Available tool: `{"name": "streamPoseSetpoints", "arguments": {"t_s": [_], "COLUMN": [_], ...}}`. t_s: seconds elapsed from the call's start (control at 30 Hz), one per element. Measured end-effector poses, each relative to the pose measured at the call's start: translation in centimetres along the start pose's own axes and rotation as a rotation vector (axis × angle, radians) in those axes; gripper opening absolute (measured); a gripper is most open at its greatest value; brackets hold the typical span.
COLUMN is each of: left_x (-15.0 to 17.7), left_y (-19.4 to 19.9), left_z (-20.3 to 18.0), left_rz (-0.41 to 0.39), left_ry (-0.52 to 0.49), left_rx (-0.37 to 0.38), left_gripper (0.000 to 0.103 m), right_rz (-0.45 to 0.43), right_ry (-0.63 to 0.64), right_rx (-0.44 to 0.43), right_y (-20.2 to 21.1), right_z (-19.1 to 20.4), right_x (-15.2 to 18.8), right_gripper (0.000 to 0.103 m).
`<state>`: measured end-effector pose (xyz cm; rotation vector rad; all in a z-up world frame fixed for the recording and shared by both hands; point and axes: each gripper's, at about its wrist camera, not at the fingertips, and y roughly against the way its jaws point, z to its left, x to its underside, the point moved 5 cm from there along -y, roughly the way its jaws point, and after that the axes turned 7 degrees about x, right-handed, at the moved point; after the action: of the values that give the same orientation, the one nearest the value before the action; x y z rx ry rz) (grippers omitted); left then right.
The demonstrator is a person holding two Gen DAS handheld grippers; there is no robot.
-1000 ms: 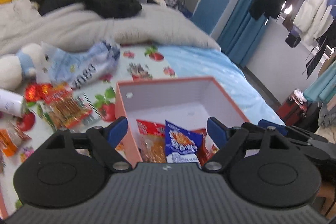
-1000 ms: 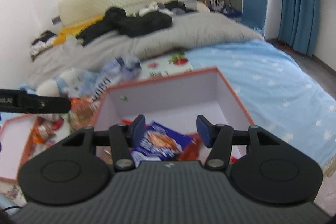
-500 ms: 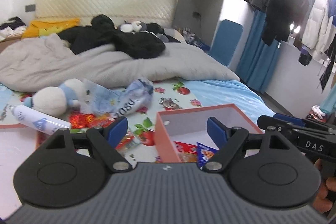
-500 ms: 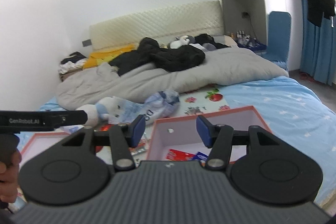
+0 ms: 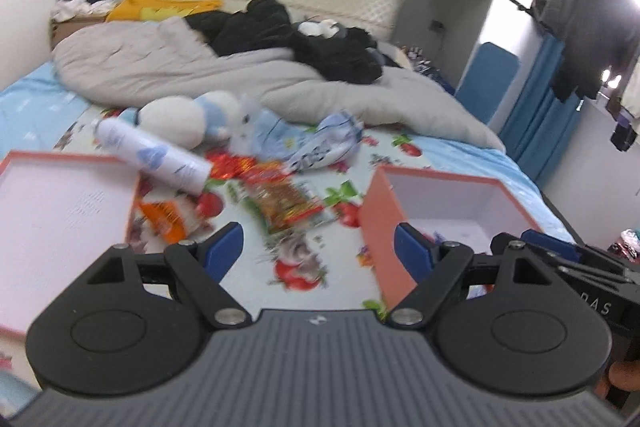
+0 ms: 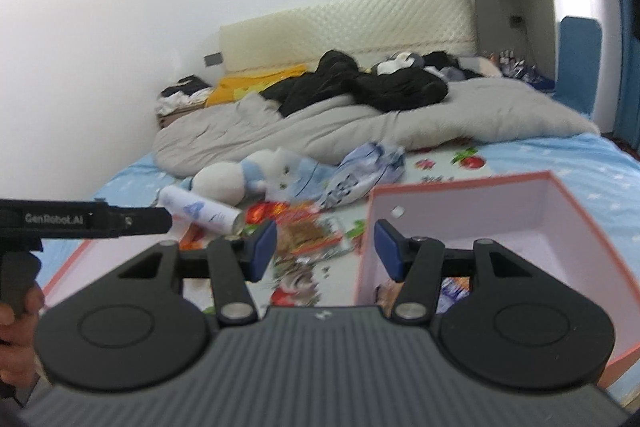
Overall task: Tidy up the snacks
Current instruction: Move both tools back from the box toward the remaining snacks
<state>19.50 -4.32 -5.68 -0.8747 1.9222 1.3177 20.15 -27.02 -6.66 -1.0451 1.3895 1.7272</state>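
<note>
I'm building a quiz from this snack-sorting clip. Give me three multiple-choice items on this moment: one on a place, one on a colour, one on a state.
1. Where does the white spray can lie?
A. inside the deep box
B. on the fruit-print mat, by the plush toy
C. on the grey duvet

2. What colour is the outside of the deep box?
A. salmon pink
B. green
C. black

3. How do the jaws of the left gripper stand?
A. shut on a packet
B. shut on nothing
C. open, holding nothing

Answers:
1 B: the can rests on the fruit-print mat just in front of the plush toy.
2 A: its outer wall is salmon pink, its inside pale.
3 C: the blue pads stand wide apart with only the mat seen between them.
</note>
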Motion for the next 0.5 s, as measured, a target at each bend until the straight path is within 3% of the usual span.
{"name": "streamPoseSetpoints", "arguments": {"t_s": [0.5], "left_x": [7.5], "left_y": [1.4], "left_z": [6.4], "left_rz": [0.072], "left_ry": [0.145], "left_rx": [-0.102], "left_gripper": [0.086], "right_rz": [0.08], "right_ry": [0.078], "right_rx": [-0.05], "right_y": [0.1], "right_z": [5.8], "right_x": [7.1], "right_gripper": [0.057]}}
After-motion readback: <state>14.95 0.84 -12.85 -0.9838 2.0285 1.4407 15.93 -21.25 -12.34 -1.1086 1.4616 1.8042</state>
